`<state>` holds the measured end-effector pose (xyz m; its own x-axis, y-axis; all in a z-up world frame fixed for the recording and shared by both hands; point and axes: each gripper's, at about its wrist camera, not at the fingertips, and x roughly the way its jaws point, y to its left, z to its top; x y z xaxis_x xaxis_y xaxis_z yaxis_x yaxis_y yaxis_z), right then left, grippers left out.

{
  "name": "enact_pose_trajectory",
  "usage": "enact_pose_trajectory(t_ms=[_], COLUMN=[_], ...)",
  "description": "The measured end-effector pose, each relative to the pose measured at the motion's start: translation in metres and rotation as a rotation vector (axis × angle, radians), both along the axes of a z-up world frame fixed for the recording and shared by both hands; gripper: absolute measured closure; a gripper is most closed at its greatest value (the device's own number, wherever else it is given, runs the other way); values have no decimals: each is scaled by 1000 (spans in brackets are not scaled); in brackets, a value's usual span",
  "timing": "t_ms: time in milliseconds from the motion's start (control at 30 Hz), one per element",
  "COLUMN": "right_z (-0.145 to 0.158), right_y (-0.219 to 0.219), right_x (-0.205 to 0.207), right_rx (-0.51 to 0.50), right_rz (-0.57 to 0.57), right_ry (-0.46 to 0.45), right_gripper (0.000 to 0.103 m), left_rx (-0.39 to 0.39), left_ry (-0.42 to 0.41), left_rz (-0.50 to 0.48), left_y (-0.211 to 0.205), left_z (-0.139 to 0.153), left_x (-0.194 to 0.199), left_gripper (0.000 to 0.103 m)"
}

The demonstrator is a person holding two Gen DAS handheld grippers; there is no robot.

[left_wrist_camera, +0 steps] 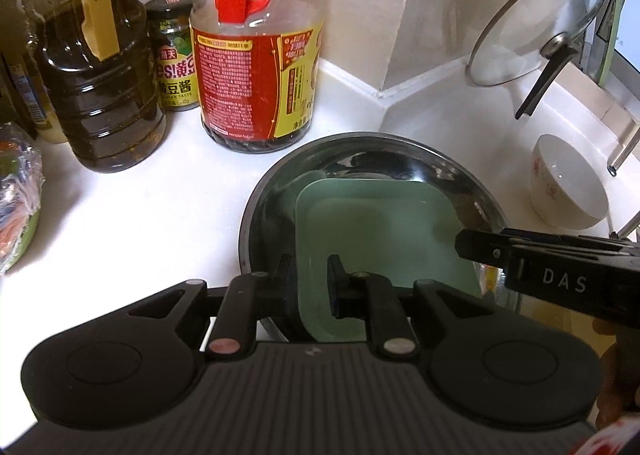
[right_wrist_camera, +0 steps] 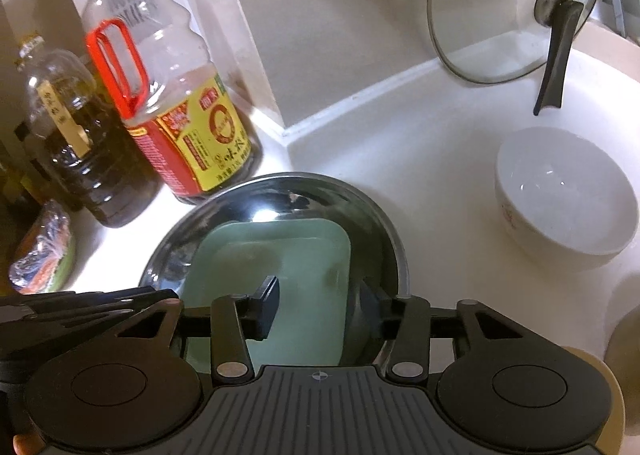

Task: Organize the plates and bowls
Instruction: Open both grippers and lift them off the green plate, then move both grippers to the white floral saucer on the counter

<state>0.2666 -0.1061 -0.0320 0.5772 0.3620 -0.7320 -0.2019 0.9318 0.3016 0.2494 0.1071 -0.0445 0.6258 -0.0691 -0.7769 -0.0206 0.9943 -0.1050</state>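
Currently your left tongs [left_wrist_camera: 309, 279] straddle the near-left rim of the green square plate [left_wrist_camera: 384, 231], one finger outside it, one inside; whether they press on it, you cannot tell. That plate lies inside the steel bowl [left_wrist_camera: 276, 183], which sits on the white bench [left_wrist_camera: 140, 223].

Your right tongs [right_wrist_camera: 320, 309] stand apart over the same stack: the left finger [right_wrist_camera: 266, 307] is over the plate's floor, the right one by the steel bowl's right wall, outside the plate's right edge.

Right of both tongs, apart from the steel bowl, a white bowl [right_wrist_camera: 568, 195] rests upright on the bench.

Ahead and left of the tongs: red-handled bottle [right_wrist_camera: 172, 95], dark oil bottle [right_wrist_camera: 80, 143], and a sauce jar [left_wrist_camera: 174, 55]. Ahead and right, a glass lid [right_wrist_camera: 516, 7] leans at the wall.
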Motion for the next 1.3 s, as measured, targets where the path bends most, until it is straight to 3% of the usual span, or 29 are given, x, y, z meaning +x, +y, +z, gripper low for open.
enact_pose_trajectory(t_ms=[567, 1300], right_z=[32, 16], right_y=[-8, 0], right_x=[-57, -113], right_rx=[88, 84], right_rz=[127, 330], right_ry=[-39, 45], right_gripper=[48, 48], left_rx=[10, -7], left_ry=[-38, 28], left_rz=[110, 296], left_y=[9, 15], left_z=[33, 21], left_x=[-91, -180], left_gripper=[88, 88])
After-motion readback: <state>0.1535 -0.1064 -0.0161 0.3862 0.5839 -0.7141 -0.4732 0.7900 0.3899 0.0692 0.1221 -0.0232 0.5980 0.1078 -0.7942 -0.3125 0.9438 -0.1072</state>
